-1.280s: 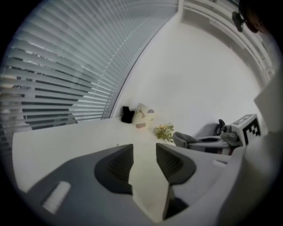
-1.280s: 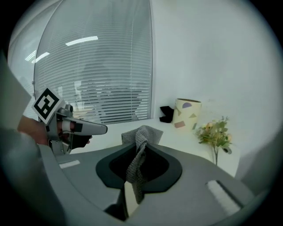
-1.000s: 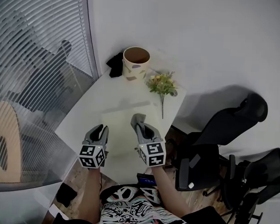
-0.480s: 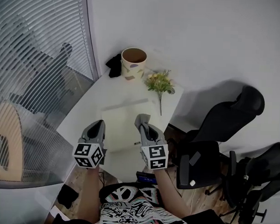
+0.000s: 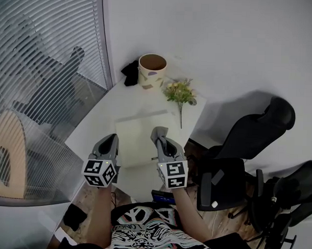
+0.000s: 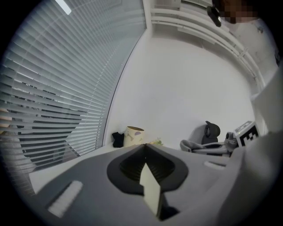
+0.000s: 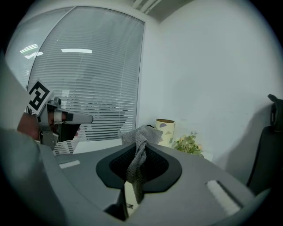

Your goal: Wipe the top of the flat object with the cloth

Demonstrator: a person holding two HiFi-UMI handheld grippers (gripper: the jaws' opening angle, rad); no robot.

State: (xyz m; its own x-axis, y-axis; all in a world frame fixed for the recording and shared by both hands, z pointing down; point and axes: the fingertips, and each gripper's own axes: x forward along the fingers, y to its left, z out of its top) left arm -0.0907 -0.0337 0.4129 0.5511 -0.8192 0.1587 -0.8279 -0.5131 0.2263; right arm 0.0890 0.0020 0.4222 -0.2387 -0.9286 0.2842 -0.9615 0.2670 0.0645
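White desk (image 5: pixel 94 129): a small top set against a pale wall, with slatted blinds (image 5: pixel 45 66) along its left side.
Flat object (image 5: pixel 137 138): a pale cream board lying flat on the near half of the desk, its near edge close to the desk's near edge and its far edge about mid-desk.
Cloth (image 5: pixel 158 131): grey and knitted, bunched over the right part of the flat object; whether it touches the board cannot be told.
Right gripper (image 5: pixel 160 139): jaws clamped on the cloth, which is pinched into a twisted strip between them and puffs out past the tips; it points slightly downward over the board's right side.
Left gripper (image 5: pixel 110 141): jaws brought together tip to tip, no cloth in them; it sits just beside the board's left edge, over the desk's near-left part.
Marker cubes: one on the back of each gripper, black-and-white squares facing up towards the head view.
Cup (image 5: pixel 152 70): cream with coloured shapes, upright near the desk's far-left corner.
Black item (image 5: pixel 130 72): dark and crumpled, just left of the cup; its kind is unclear.
Flowers (image 5: pixel 180 92): a small yellow-and-green sprig lying by the far-right edge, stem pointing toward the near side.
Chairs (image 5: pixel 247 145): black office chairs on the floor, right of the desk.
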